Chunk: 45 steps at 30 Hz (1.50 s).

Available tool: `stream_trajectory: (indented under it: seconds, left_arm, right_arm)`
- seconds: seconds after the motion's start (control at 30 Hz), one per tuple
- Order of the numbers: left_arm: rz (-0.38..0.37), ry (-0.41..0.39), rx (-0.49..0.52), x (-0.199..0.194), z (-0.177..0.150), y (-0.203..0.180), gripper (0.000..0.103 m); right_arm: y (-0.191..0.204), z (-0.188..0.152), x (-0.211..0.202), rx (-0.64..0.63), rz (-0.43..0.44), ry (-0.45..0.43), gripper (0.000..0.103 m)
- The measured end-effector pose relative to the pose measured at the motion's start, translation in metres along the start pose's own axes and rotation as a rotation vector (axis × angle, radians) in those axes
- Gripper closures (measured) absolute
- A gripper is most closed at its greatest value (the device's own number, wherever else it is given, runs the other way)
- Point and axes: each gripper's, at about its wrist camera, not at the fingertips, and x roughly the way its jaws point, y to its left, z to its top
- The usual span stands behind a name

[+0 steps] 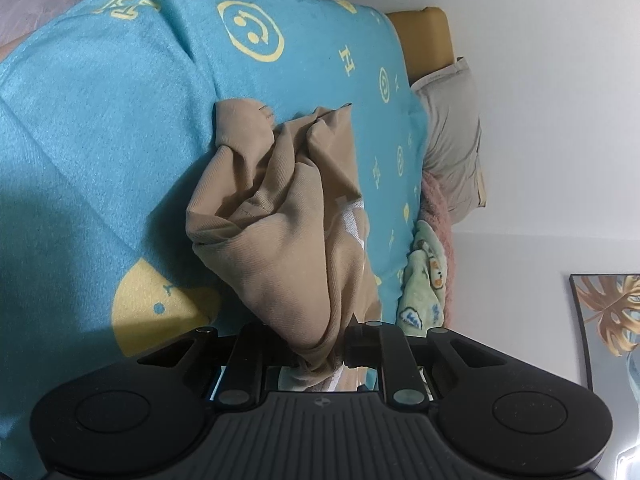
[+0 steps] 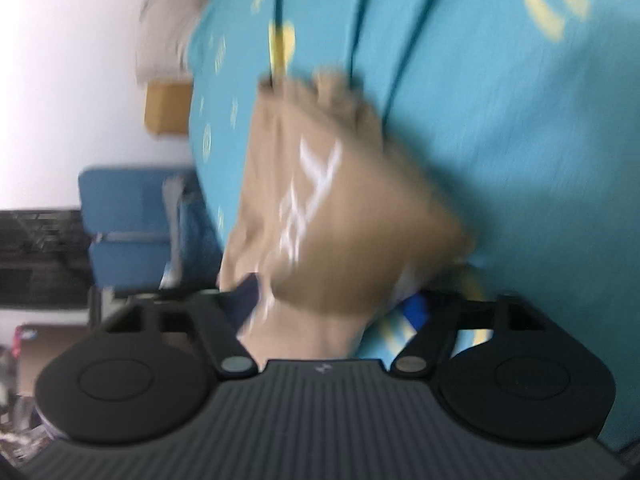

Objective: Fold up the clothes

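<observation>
Left tool (image 1: 320,354) pinching tan garment (image 1: 280,216)

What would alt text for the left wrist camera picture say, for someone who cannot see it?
The left gripper is shut on a bunched tan garment, which lies crumpled over a turquoise bedspread printed with yellow smiley faces. Pillows and a white wall sit beyond.

One garment, two grippers, one bedspread

We count one tan garment (image 1: 288,216) bunched ahead of the left gripper (image 1: 320,354), one turquoise bedspread (image 1: 100,140) beneath it, two pillows beyond on its right, a grey pillow (image 1: 452,136) and a pink one (image 1: 438,216), and one framed leaf picture (image 1: 608,316) far right.
</observation>
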Motion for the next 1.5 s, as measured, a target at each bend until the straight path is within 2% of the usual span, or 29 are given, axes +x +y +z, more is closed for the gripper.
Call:
stream_trajectory:
  seconds: [0.03,0.07,0.13,0.23,0.33,0.5,0.6,0.73,0.9,1.07,1.17,1.27,1.33,1.4,1.5]
  left_arm:
    - [-0.002,-0.001,0.007,-0.001,0.001,-0.001,0.085]
    - [-0.006,-0.002,0.012,-0.002,0.001,-0.003,0.085]
    - [-0.01,-0.005,0.019,-0.01,0.002,-0.007,0.085]
    - [-0.018,-0.007,0.023,-0.025,0.001,-0.018,0.085]
    - [-0.055,0.036,0.046,-0.044,-0.007,-0.044,0.085]
    - [-0.073,0.17,0.136,-0.076,-0.041,-0.104,0.085]
    - [-0.058,0.236,0.204,-0.07,-0.07,-0.146,0.085]
    - [-0.022,0.312,0.279,-0.032,-0.112,-0.2,0.085]
    - [-0.044,0.398,0.381,0.059,-0.17,-0.288,0.085]
    - [-0.173,0.433,0.462,0.12,-0.248,-0.367,0.085]
    - [-0.269,0.422,0.541,0.156,-0.291,-0.403,0.085]
    - [-0.276,0.428,0.617,0.19,-0.326,-0.406,0.082]
    - [-0.232,0.458,0.683,0.204,-0.341,-0.377,0.082]
    - [-0.18,0.488,0.752,0.218,-0.355,-0.344,0.082]
    - [-0.048,0.551,0.827,0.229,-0.362,-0.284,0.083]
  right_arm:
    - [0.002,0.001,-0.003,-0.011,0.002,-0.02,0.073]
    - [0.005,0.0,-0.005,-0.03,0.007,-0.03,0.079]
    - [0.011,-0.001,-0.01,-0.075,0.018,-0.048,0.083]
    - [0.022,0.002,-0.046,-0.088,0.057,-0.065,0.085]
    - [0.032,0.006,-0.086,-0.095,0.098,-0.081,0.085]
    - [0.05,0.012,-0.151,-0.109,0.167,-0.107,0.085]
    - [0.057,0.021,-0.19,-0.106,0.201,-0.133,0.085]
    - [0.051,0.06,-0.238,-0.065,0.203,-0.203,0.085]
    - [0.052,0.144,-0.286,-0.069,0.176,-0.325,0.085]
    - [0.098,0.245,-0.347,-0.229,0.119,-0.546,0.086]
    - [0.113,0.283,-0.382,-0.297,0.08,-0.685,0.086]
    - [0.102,0.297,-0.396,-0.341,0.011,-0.777,0.086]
    - [0.08,0.3,-0.391,-0.361,-0.065,-0.807,0.086]
    - [0.043,0.295,-0.373,-0.345,-0.146,-0.774,0.086]
    - [-0.018,0.285,-0.343,-0.256,-0.231,-0.658,0.085]
